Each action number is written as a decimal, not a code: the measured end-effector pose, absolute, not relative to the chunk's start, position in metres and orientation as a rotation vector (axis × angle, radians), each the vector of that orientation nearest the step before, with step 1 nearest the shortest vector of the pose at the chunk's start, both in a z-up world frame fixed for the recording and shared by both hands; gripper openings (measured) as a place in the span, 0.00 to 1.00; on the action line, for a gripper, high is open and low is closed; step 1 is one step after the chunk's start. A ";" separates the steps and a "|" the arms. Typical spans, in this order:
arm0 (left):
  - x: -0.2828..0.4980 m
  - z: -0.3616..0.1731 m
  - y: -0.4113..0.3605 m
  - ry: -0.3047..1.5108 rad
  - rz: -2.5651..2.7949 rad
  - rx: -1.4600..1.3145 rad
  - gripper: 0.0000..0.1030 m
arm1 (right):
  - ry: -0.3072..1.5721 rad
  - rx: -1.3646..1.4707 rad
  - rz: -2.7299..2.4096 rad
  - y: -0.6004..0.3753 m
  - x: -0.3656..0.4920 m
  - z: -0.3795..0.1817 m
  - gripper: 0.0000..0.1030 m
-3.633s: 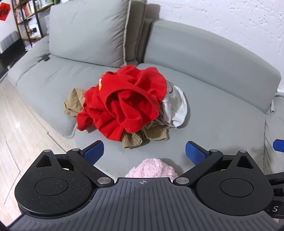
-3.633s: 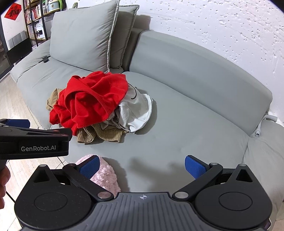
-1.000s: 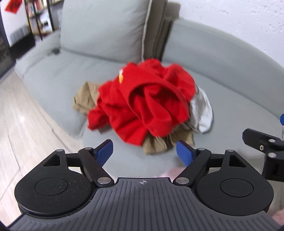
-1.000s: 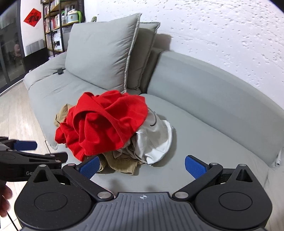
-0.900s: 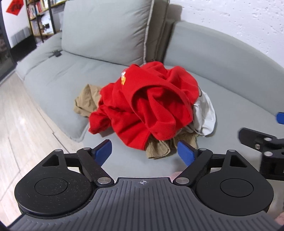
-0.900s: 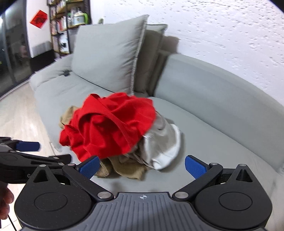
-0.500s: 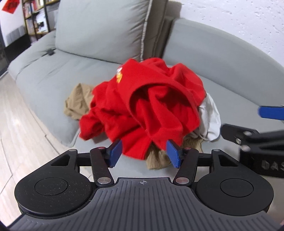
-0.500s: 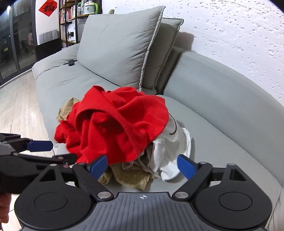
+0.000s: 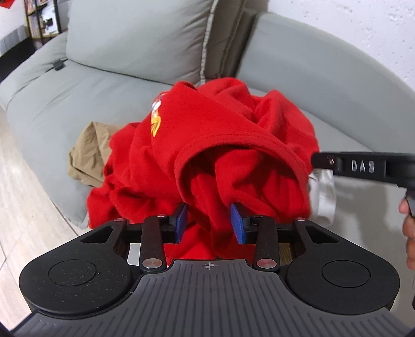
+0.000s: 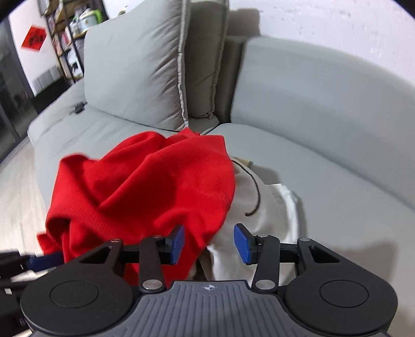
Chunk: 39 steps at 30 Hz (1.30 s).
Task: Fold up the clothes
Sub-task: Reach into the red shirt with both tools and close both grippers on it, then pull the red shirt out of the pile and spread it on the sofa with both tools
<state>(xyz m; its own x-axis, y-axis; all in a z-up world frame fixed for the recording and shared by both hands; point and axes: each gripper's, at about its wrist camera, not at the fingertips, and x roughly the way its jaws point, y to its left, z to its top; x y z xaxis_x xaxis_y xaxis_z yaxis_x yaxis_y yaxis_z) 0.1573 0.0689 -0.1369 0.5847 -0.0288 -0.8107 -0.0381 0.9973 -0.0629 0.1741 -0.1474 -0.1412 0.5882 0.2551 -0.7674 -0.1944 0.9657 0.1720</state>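
Closer to the red garment now, we narrow our left gripper and right gripper, jaws closing around its folds, not yet pinching.

The red shirt is soft matt knit cloth with a ribbed hem. The sofa wears smooth grey woven fabric. At three o'clock, the white garment looks slightly silky. The wall is rough plaster.
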 end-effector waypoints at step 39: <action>0.000 -0.125 -0.142 1.001 -0.507 0.242 0.43 | 0.928 0.243 -0.467 -0.436 -0.148 -0.093 0.03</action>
